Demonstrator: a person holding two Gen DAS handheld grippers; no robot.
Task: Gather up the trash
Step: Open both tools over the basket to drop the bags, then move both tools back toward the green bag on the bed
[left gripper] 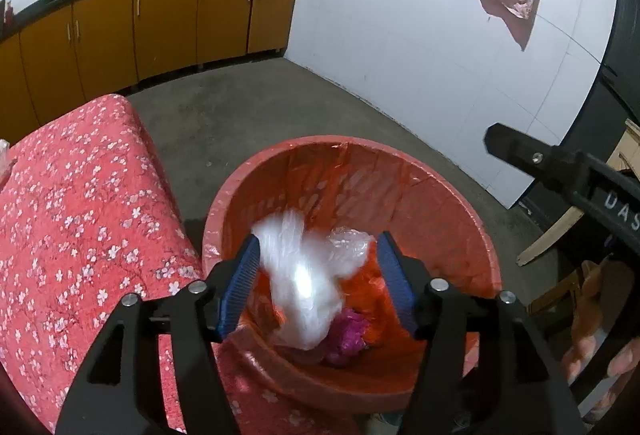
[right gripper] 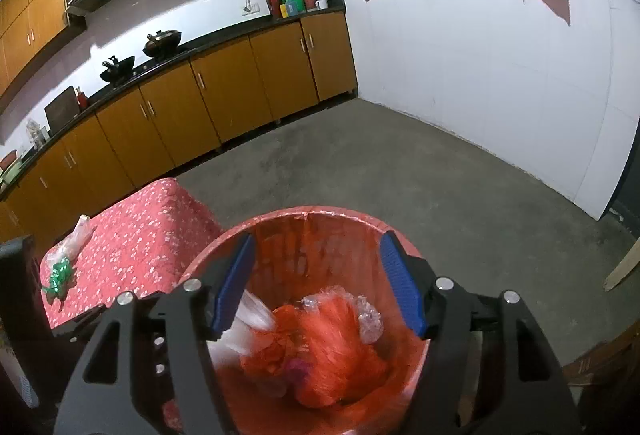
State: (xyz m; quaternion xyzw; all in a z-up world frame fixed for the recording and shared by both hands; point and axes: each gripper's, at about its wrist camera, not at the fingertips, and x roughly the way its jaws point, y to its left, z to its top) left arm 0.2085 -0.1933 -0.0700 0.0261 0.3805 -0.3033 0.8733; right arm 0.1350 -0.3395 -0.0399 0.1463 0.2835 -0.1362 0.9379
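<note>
Trash motion-blurred between parted tongs

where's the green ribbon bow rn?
Right wrist view, far left: the green ribbon bow lies on the red floral tablecloth, beside a clear plastic wrapper, left of the red bin.
</note>
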